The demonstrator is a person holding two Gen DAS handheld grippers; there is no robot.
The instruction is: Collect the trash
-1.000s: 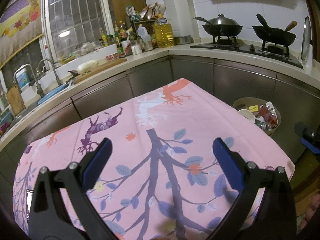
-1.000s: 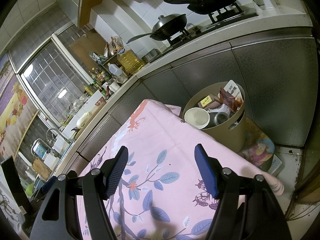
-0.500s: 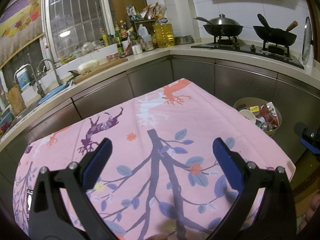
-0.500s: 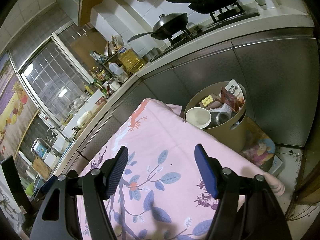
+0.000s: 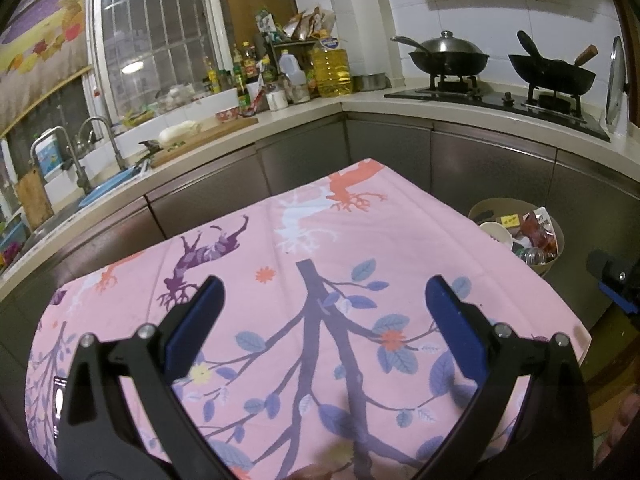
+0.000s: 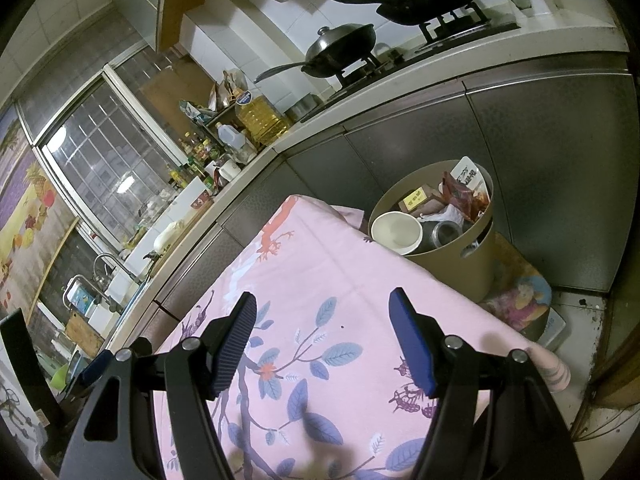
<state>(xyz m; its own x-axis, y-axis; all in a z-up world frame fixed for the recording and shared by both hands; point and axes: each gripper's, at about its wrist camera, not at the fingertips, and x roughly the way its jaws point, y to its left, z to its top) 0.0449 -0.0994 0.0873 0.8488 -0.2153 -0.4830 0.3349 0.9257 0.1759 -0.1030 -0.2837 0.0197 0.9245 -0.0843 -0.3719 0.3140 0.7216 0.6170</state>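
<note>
The trash bin (image 6: 452,268) stood on the floor just past the far right corner of the cloth-covered counter (image 5: 320,240), against the steel cabinets — stuffed with a white cup (image 6: 396,232), a metal can (image 6: 446,234), red wrappers (image 6: 464,196) and a yellow-labelled box (image 6: 416,199). Both tongs hovered over the pink leafy cloth, nothing between their blue pads: the left tongs (image 5: 322,312) spread wide, the right tongs (image 6: 320,328) spread wide too. Two woks (image 5: 448,56) sat on the stove behind.

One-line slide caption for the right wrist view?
Open right tongs hover over pink tablecloth, beige trash bin already full.
</note>
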